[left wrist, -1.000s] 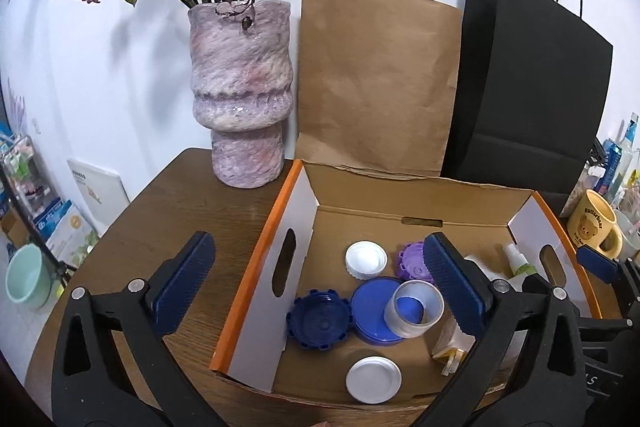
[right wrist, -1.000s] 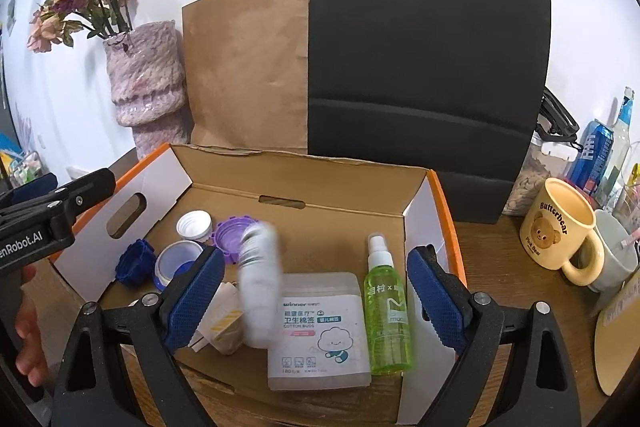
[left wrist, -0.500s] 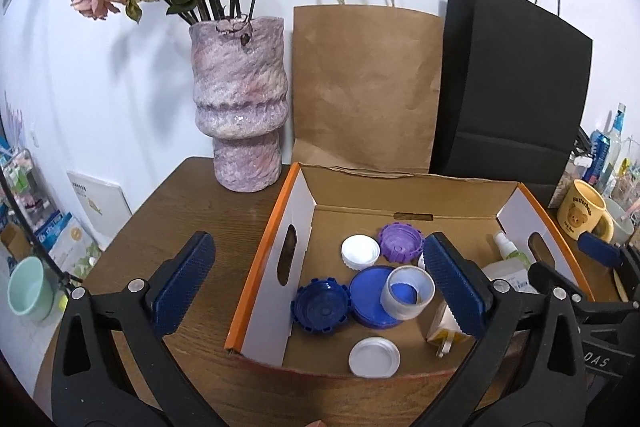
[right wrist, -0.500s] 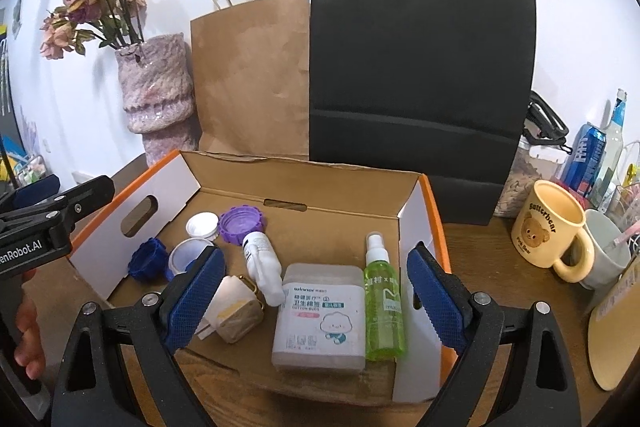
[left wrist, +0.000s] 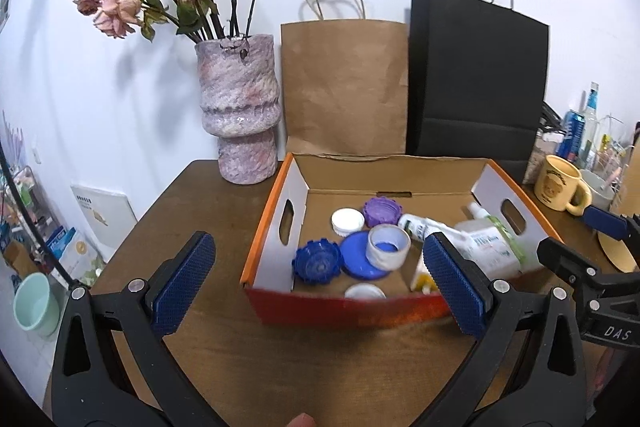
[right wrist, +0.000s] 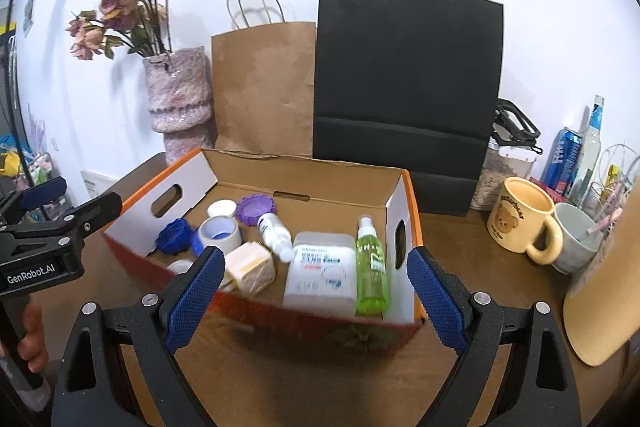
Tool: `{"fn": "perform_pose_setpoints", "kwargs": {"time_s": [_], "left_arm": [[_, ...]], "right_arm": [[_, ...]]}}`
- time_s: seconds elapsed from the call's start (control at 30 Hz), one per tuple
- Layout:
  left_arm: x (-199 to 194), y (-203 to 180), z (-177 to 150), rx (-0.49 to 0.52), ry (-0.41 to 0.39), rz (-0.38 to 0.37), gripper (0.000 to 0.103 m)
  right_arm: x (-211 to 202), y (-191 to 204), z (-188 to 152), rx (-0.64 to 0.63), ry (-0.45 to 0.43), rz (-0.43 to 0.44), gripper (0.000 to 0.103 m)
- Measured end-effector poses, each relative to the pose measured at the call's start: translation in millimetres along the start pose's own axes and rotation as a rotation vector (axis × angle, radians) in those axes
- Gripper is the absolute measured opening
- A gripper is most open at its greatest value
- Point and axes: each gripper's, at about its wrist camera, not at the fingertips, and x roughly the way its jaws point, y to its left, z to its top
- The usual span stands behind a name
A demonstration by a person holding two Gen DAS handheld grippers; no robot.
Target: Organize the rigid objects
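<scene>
An orange-rimmed cardboard box (left wrist: pixel 276 223) sits on the brown table. Its left half holds a white lid (left wrist: pixel 347 220), a purple lid (left wrist: pixel 382 211), a dark blue lid (left wrist: pixel 318 261) and a white tape ring (left wrist: pixel 388 247). A white bottle (right wrist: pixel 274 233), a cotton-bud box (right wrist: pixel 322 267), a green spray bottle (right wrist: pixel 371 263) and a small cream box (right wrist: pixel 250 267) lie in the right half. My left gripper (left wrist: pixel 318 241) is open and empty, in front of the box's left part. My right gripper (right wrist: pixel 316 255) is open and empty, before its right part.
A purple vase (left wrist: pixel 238 107) of dried roses, a brown paper bag (left wrist: pixel 344 87) and a black bag (right wrist: pixel 404 83) stand behind the box. A yellow mug (right wrist: pixel 520 215), a grey cup (right wrist: pixel 576 235), cans and a tan round board (right wrist: pixel 604 287) crowd the right. A hand (right wrist: pixel 30 331) holds the left gripper.
The white bottle, blurred in motion a second ago, now lies still in the box. Both grippers have drawn back, so the box's red front wall shows.
</scene>
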Motion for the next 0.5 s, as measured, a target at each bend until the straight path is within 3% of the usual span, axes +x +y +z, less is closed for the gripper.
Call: {"fn": "perform_pose_setpoints", "kwargs": {"time_s": [0.27,0.5], "left_arm": [[-61,3,-17,-0.013,-0.053,-0.021,0.103],[-103,6,-42,0.005,-0.038,-0.023,0.103]], "right_arm": [[-57,11,-18,0.013,-0.044,0.008,0.096],[-105,20,-43,0.02,-0.063,0.002,0.096]]}}
